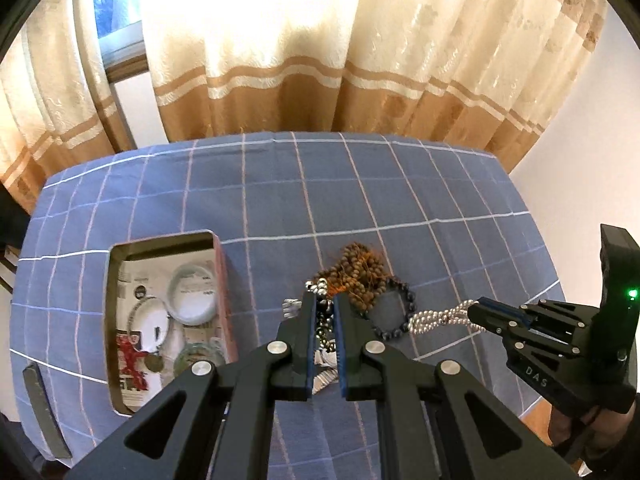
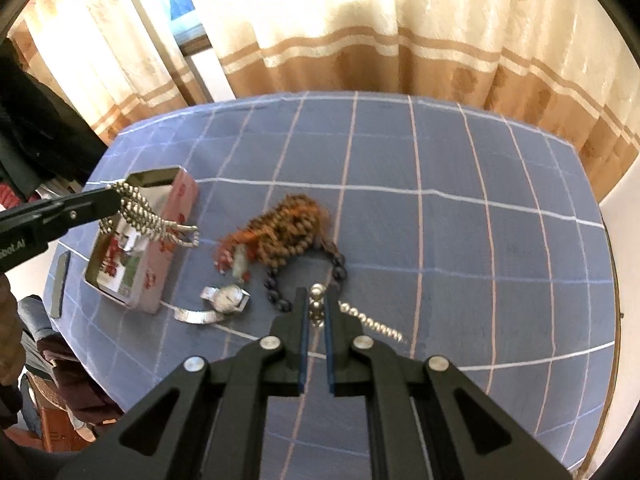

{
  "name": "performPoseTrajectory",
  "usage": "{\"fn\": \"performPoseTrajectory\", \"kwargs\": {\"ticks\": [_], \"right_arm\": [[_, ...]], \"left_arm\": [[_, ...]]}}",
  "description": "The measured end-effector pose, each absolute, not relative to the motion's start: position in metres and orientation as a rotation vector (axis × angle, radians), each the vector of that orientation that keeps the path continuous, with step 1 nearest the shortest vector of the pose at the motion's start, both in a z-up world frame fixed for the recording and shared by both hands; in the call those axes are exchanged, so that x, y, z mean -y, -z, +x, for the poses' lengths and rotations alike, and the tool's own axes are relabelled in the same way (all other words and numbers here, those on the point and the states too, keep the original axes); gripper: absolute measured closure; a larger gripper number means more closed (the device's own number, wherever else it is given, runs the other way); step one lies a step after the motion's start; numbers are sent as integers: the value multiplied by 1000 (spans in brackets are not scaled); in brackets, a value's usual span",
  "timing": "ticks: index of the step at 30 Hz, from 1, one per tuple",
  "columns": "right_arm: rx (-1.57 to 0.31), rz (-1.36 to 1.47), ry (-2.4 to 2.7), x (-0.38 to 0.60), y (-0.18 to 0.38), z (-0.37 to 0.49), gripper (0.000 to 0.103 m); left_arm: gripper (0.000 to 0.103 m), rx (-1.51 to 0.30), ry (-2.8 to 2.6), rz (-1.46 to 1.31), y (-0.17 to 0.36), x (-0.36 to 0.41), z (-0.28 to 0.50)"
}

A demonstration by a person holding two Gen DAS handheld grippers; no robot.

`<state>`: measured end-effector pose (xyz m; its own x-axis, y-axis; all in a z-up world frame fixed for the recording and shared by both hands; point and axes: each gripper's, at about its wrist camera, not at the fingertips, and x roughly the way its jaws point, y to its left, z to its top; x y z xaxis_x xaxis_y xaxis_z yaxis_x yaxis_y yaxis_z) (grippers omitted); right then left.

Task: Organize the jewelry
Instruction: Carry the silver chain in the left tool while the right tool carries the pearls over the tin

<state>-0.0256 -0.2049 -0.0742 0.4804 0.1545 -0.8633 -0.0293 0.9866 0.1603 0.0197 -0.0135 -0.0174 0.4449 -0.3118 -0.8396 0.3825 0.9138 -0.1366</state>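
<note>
My left gripper (image 1: 324, 300) is shut on a silver-and-dark bead necklace (image 1: 322, 324); in the right wrist view (image 2: 116, 196) the necklace (image 2: 152, 216) hangs from it over the open pink tin box (image 2: 176, 216). My right gripper (image 2: 318, 300) is shut on a silver bead chain (image 2: 372, 324), which shows in the left wrist view (image 1: 436, 318) stretched from its tip (image 1: 476, 310). A pile of brown wooden beads (image 1: 360, 272) (image 2: 288, 224), a dark bead bracelet (image 1: 400, 312) (image 2: 304, 276) and a silver wristwatch (image 2: 224, 300) lie on the blue checked cloth (image 1: 400, 200).
The tin box (image 1: 222, 280) holds bangles (image 1: 192, 292) and a red ornament (image 1: 132, 356). A dark flat bar (image 1: 44, 408) lies at the cloth's left edge. Curtains (image 1: 280, 80) hang behind the table. The table's right edge (image 1: 552, 280) drops off near the right gripper.
</note>
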Motion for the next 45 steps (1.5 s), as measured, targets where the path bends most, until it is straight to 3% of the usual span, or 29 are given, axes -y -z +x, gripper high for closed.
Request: {"fn": "performPoseTrajectory", "kwargs": {"ticks": [18,45], "right_arm": [[-981,80,-258,132,32,7,94],[-961,2,-460,27,26,57,94]], "left_arm": [[96,-991,313,20,-1,-54,33],[96,-996,159,-46,10,-141,59]]}}
